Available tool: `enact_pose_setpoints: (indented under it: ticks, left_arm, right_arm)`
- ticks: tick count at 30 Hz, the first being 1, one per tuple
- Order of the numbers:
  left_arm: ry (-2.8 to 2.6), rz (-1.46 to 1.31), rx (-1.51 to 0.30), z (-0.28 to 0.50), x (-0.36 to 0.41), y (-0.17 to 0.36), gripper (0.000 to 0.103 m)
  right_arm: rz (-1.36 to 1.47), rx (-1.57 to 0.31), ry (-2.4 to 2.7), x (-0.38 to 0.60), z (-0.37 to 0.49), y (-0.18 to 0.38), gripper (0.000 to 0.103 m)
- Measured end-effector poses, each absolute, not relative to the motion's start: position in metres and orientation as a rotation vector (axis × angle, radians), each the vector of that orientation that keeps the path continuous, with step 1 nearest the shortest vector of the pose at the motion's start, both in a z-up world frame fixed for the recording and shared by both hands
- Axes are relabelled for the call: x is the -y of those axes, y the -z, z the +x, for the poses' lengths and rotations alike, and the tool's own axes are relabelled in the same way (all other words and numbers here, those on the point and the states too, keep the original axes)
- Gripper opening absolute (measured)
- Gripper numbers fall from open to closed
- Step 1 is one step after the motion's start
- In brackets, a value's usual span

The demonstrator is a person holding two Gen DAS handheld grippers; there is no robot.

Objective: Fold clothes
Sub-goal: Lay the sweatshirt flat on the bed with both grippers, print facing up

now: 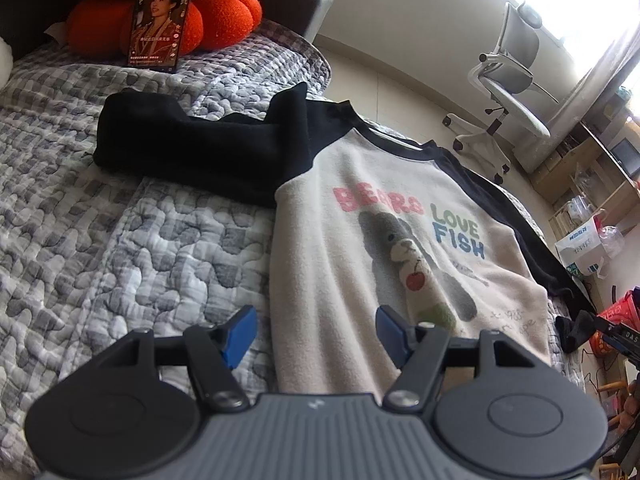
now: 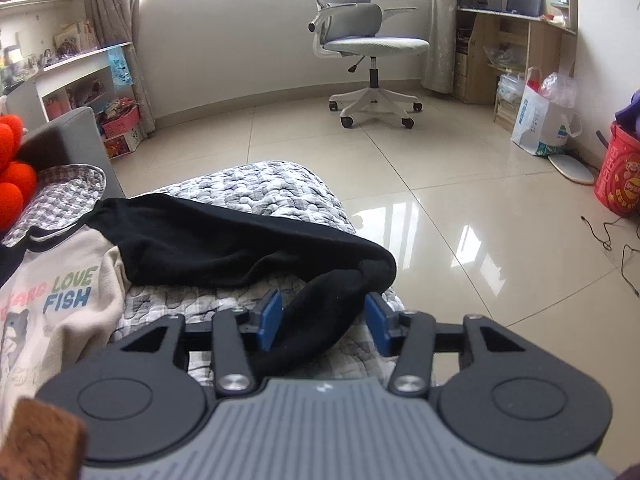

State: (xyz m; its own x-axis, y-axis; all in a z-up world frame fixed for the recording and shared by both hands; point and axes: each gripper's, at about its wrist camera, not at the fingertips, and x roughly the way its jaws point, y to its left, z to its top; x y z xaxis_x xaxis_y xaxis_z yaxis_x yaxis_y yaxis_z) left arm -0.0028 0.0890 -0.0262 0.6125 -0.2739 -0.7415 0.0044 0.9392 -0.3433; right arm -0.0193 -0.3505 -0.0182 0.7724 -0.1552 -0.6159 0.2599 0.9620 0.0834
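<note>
A cream sweatshirt (image 1: pixel 360 240) with black raglan sleeves and a bear print lies face up on the quilted bed (image 1: pixel 120 260). One black sleeve (image 1: pixel 192 148) stretches out to the left across the quilt. My left gripper (image 1: pixel 316 320) hovers open over the shirt's lower left edge, with nothing between its blue pads. In the right wrist view the other black sleeve (image 2: pixel 240 248) runs from the shirt (image 2: pixel 60 300) to the bed's corner. Its cuff end lies between the fingers of my right gripper (image 2: pixel 324 312). Those jaws stand apart, and the right pad (image 2: pixel 378 322) is clear of the cloth.
A phone (image 1: pixel 162 16) leans on an orange cushion (image 1: pixel 224 16) at the head of the bed. Beyond the bed's edge is tiled floor (image 2: pixel 460 208) with a grey office chair (image 2: pixel 368 40), a white bag (image 2: pixel 544 120), a red bucket (image 2: pixel 620 176) and shelves.
</note>
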Motion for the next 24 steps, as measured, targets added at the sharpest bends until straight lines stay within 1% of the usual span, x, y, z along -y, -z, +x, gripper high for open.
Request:
enact_pose_setpoints:
  ticks: [6, 8, 14, 24]
  left_arm:
    - [0.257, -0.27, -0.879, -0.014, -0.066, 0.016, 0.067]
    - [0.295, -0.259, -0.874, -0.018, -0.058, 0.013, 0.068]
    - [0.409, -0.217, -0.853, -0.028, -0.022, 0.006, 0.072]
    - [0.564, -0.131, -0.843, -0.038, 0.045, 0.002, 0.073]
  right_arm:
    - [0.121, -0.627, 0.11, 0.323, -0.038, 0.009, 0.051]
    - [0.119, -0.633, 0.054, 0.313, -0.042, 0.009, 0.054]
    - [0.165, -0.702, -0.069, 0.288, -0.038, 0.018, 0.055]
    - [0.214, -0.775, -0.124, 0.275, -0.032, 0.027, 0.055]
